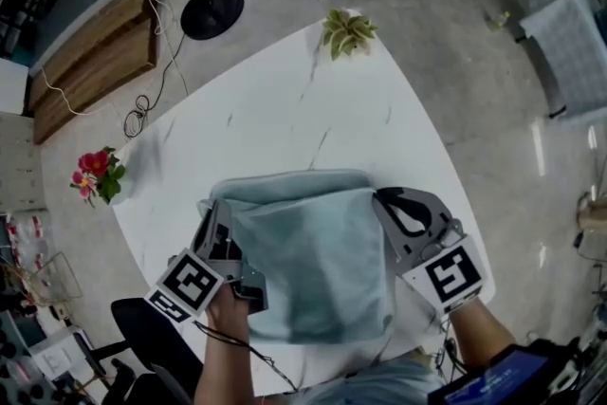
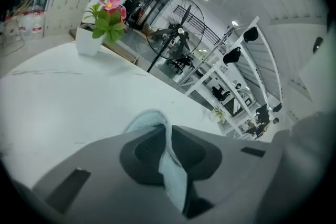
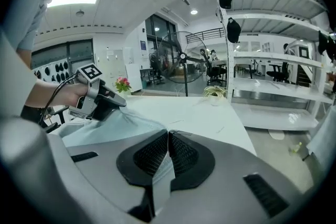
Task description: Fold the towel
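Pale blue towel (image 1: 313, 270) sits at the near edge of the white table (image 1: 285, 109), roughly centred between the two hands, with its near hem running off toward the person. It lies doubled. An upper panel is stretched between the tools, and a rumpled band of the lower layer shows just beyond it on the far side. Left gripper (image 1: 214, 211) has its jaws pinched together on a fold of cloth at the upper panel's left far corner; its own view shows fabric squeezed between the dark pads (image 2: 144, 152). Right gripper (image 1: 381, 199) is likewise clamped narrow on a thin edge of towel at the right far corner, with cloth trailing down between its pads (image 3: 184, 152). Flower pot (image 1: 98, 174) at the left edge and green plant (image 1: 348, 31) at the far corner both stand well clear. Judged step: first half-fold, held edge being set over the layer below. The next move likely calls for lowering both corners evenly onto the far band, squaring the edges, then letting go; uneven tension would skew the fold.
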### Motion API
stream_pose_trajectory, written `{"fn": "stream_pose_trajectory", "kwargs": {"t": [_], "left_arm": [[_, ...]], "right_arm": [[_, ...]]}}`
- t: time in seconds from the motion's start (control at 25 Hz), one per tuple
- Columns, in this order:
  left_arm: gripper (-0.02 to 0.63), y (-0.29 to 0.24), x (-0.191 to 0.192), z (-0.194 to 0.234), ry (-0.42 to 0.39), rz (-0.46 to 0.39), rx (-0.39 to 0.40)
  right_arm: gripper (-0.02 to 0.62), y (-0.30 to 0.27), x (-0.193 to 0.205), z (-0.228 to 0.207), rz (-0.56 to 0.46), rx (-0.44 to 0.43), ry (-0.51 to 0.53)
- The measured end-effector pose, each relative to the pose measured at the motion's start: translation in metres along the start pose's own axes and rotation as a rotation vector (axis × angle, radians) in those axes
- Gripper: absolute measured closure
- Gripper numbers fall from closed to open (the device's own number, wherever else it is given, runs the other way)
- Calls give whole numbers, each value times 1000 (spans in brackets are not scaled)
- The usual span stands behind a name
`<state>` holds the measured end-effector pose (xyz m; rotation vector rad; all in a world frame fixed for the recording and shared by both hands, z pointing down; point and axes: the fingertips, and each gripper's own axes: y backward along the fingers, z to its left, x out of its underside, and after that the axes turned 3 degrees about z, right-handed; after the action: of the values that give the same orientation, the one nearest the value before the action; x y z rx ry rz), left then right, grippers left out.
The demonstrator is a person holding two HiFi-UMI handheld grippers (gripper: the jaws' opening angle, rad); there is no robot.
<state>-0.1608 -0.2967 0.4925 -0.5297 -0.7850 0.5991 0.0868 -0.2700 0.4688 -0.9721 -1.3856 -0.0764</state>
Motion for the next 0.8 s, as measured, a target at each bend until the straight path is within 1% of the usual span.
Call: {"fn": "stream_pose_trajectory", "kwargs": {"t": [0.04,0.12,0.16,0.28,0.32,0.36,0.44,0.48,0.56,0.6,0.64,0.68,0.72,0.8], "left_arm": [[548,-5,0,-1,7,6,16],[434,-15,-3,-3,23,5,49],[414,-18,-6,-3,23,-1,58],[400,-23,-12,-2,18,-23,60],[402,-25,-13,-1,20,-24,55],[402,-27,-13,0,17,-22,47],[403,-31,-13,3,-2,-12,32],[409,-32,-14,3,-13,-10,29],[415,-30,-18,0,-34,-13,30],[421,-28,-20,-2,-43,-16,29],[431,-24,-22,-4,-51,-20,25],[438,-20,-23,-5,-59,-23,21],[443,-15,-25,-6,-65,-25,16],[458,-6,-26,-6,-65,-24,10]], "right_arm": [[574,-5,2,-4,6,2,-18],[572,-14,7,-11,24,3,-48],[571,-18,10,-14,33,4,-54],[568,-28,17,-21,53,21,-53],[556,-30,18,-24,58,31,-54],[536,-32,19,-28,64,42,-54],[444,-36,17,-35,68,65,-46],[434,-36,14,-38,59,78,-27],[448,-34,2,-35,29,80,53],[480,-32,-3,-29,19,64,99],[528,-30,-6,-22,15,42,132],[561,-29,-8,-14,16,20,149],[576,-29,-7,-8,20,1,156],[578,-30,-7,-4,26,-7,179]]}}
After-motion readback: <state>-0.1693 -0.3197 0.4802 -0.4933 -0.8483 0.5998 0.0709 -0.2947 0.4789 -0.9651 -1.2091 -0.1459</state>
